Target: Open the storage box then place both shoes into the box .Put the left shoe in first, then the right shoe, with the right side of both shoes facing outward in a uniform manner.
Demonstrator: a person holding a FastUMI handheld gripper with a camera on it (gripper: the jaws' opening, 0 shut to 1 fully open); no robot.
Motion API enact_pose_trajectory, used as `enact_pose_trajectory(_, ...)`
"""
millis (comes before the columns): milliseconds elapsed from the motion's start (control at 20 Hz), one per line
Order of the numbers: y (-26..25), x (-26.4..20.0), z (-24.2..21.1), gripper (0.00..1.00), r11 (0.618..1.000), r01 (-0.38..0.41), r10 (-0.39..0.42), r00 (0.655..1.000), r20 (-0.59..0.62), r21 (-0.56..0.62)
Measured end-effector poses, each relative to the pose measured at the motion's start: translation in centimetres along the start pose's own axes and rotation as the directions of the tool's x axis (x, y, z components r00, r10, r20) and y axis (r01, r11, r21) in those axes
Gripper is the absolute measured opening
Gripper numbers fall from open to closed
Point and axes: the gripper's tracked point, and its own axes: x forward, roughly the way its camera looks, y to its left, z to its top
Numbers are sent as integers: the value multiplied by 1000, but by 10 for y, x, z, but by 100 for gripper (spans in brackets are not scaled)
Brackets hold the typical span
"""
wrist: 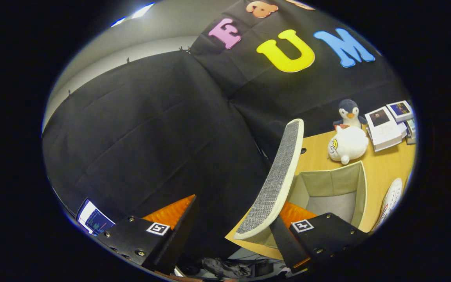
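The storage box [360,188] stands on the wooden table with its beige inside showing and nothing in it. Its grey fabric lid [276,180] is swung up and stands nearly upright at the box's left side. My gripper [240,204] is open, fingers wide apart. The lid's lower end sits between the fingers, right against the inner side of the right finger [294,215]; the left finger [170,213] is well clear of it. One white shoe [390,199] lies on the table just right of the box, partly cut off.
Behind the box sit a white plush toy [347,145] and a penguin plush [349,111], with a stack of white booklets [384,127] beside them. The table [386,168] ends left of the lid, with a screen [92,220] and floor clutter [229,268] below.
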Motion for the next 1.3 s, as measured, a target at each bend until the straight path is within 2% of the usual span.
enact_pose_trajectory(150, 17, 8, -4, 97, 993, -47, 44, 998, -34, -104)
enact_pose_trajectory(350, 29, 14, -10, 97, 990, -102, 95, 993, -70, -96)
enact_pose_trajectory(550, 19, 15, -2, 98, 991, -66, 60, 997, -51, -119)
enact_pose_trajectory(700, -18, 2, 6, 97, 984, 43, -46, 999, -15, -173)
enact_pose_trajectory(850, -66, -24, 18, 97, 959, 178, -176, 984, 28, -220)
enact_pose_trajectory(1050, -123, -68, 27, 97, 911, 335, -323, 942, 89, -241)
enact_pose_trajectory(1300, -183, -116, 35, 97, 848, 476, -457, 879, 132, -232)
